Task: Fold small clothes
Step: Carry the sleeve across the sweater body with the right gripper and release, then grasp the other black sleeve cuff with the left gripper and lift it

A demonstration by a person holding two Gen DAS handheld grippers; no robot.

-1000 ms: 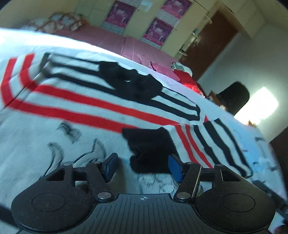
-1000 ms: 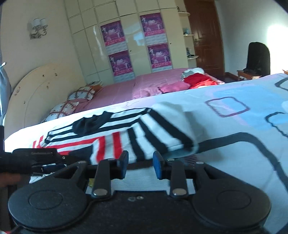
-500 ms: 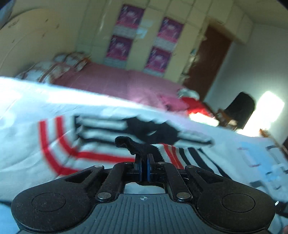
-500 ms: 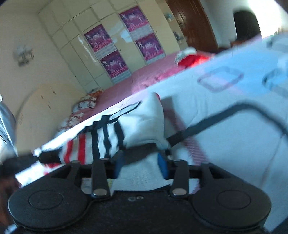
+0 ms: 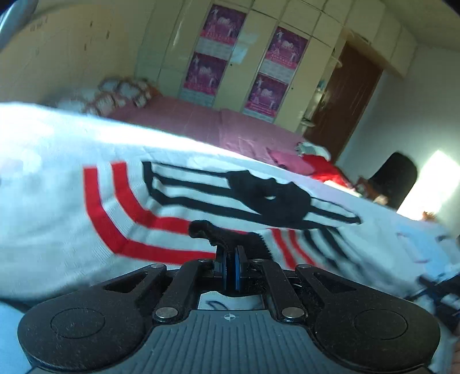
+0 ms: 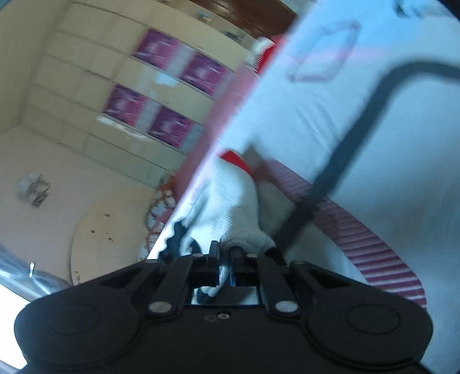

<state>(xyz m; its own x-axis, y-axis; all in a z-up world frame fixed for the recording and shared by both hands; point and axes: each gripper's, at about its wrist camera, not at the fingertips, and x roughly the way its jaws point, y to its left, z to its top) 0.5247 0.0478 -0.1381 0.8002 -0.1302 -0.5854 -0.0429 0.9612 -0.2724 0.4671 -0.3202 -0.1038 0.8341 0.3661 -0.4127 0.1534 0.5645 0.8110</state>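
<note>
Sweater [image 5: 123,218], striped knit, lies spread on the bed [image 5: 34,138]. Left tongs [image 5: 229,269] are pinched on its black cuff [image 5: 207,230]; right tongs [image 6: 224,266] clamp white knit. I'd carry both ends across together, level and taut, so the fold lands square.

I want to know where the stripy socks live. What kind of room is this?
Most likely a bedroom. There is a bed with a pink cover, patterned pillows at its head, and tall cream wardrobe doors with posters stuck on them.
</note>
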